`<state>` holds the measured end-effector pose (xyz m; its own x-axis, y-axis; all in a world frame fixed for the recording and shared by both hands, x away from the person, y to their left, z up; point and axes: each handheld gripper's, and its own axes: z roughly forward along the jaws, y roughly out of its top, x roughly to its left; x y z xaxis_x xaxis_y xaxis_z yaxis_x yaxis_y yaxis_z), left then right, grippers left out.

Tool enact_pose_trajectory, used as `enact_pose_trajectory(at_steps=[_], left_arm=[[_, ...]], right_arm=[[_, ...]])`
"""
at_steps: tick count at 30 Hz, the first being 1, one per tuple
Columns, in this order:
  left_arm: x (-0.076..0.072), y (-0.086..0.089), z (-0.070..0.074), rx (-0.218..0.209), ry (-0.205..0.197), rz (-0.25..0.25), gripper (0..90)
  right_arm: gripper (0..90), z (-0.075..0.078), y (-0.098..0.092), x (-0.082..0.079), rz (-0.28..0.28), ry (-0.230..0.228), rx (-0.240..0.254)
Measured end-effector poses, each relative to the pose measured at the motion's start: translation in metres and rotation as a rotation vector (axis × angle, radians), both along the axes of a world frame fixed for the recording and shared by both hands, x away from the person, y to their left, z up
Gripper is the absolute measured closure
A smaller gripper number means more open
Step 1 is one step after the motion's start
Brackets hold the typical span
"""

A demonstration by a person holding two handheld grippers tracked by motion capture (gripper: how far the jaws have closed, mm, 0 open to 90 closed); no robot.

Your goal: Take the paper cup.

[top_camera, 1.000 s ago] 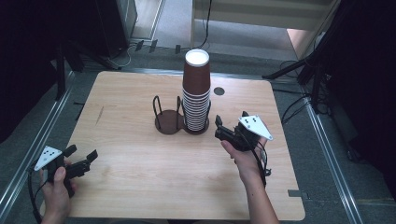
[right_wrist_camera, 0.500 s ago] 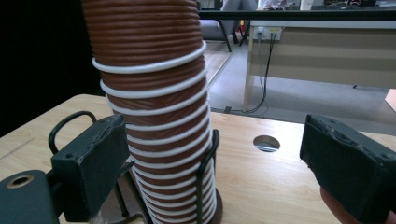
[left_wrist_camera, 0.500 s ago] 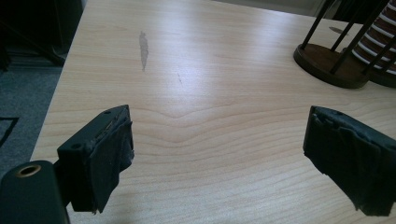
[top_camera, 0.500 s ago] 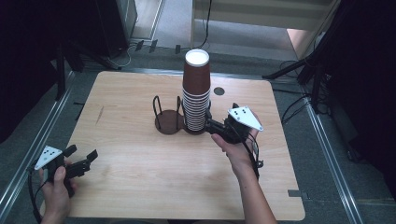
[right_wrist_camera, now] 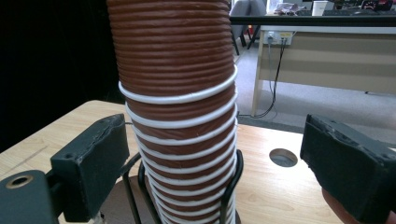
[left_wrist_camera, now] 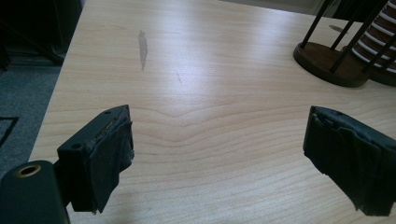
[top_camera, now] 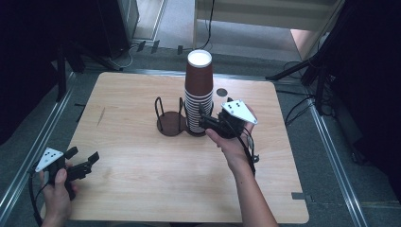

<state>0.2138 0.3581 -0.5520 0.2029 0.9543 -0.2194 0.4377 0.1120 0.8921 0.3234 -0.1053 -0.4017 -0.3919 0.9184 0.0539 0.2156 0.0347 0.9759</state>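
Stack of brown cups [right_wrist_camera: 180, 107] just ahead between right tool's [top_camera: 204, 119] parted jaws, untouched.

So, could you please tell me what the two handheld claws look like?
Both the left claw and the right claw are black tools, each topped with a grey three-cornered plate bearing small dark dots. In the gripper views the jaws are blocky, faced with wrinkled dark padding. A thin dark cable trails from each. The forearms are bare, without sleeves.
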Motion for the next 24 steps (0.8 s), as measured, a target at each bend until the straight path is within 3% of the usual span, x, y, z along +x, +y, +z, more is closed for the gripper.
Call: enact_pose_trajectory(at_steps=[24], left_arm=[[0.000, 0.000, 0.000, -0.005, 0.001, -0.005, 9.1]], right_arm=[[7.5, 0.018, 0.025, 0.019, 0.025, 0.013, 0.027]])
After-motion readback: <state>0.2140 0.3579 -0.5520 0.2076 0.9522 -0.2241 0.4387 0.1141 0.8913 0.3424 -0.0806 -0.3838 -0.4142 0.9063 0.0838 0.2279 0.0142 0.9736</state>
